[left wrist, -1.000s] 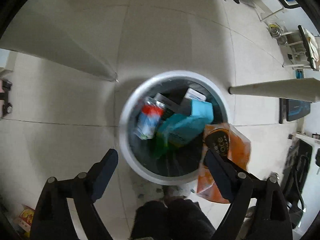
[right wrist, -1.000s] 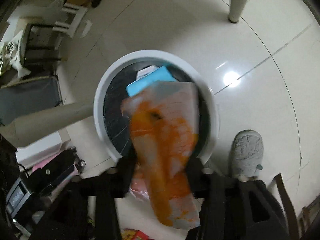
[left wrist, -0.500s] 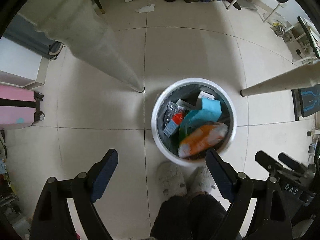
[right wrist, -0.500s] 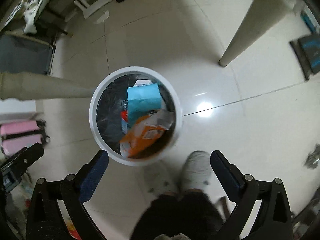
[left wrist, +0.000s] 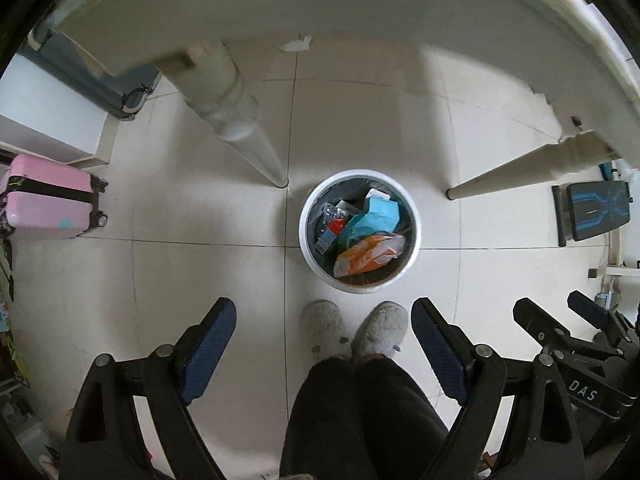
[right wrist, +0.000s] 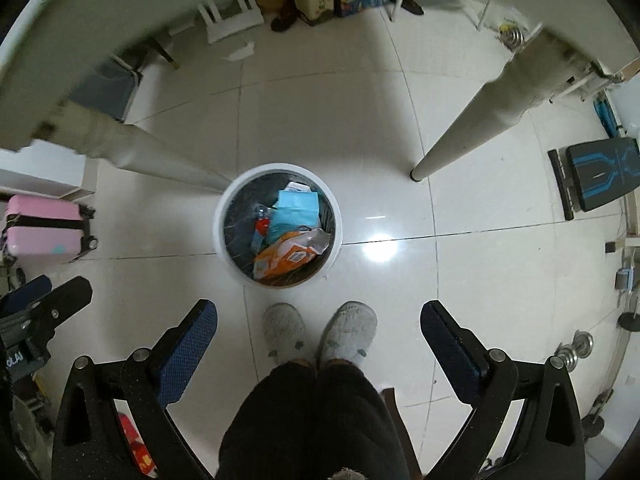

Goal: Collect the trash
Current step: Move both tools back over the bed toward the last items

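Note:
A round white trash bin (left wrist: 308, 232) with a dark liner stands on the tiled floor, also in the right wrist view (right wrist: 218, 236). Inside lie an orange snack bag (left wrist: 366, 255) (right wrist: 286, 258), a teal packet (left wrist: 378, 216) (right wrist: 296, 210), a blister pack and a small red-capped item. My left gripper (left wrist: 323, 316) is open and empty, held high above the floor in front of the bin. My right gripper (right wrist: 319, 316) is open and empty at a similar height; its fingers (left wrist: 560, 328) show at the right of the left wrist view.
The person's grey slippers (right wrist: 320, 336) stand just in front of the bin. Table legs (left wrist: 240, 120) (right wrist: 472, 128) flank the bin under a tabletop edge. A pink suitcase (left wrist: 48, 196) stands at left, a black-and-blue board (right wrist: 596, 176) at right. Paper scrap (right wrist: 240, 52) lies farther back.
The orange bag left my right gripper and now lies in the bin. Both grippers have risen well above the bin and stand open.

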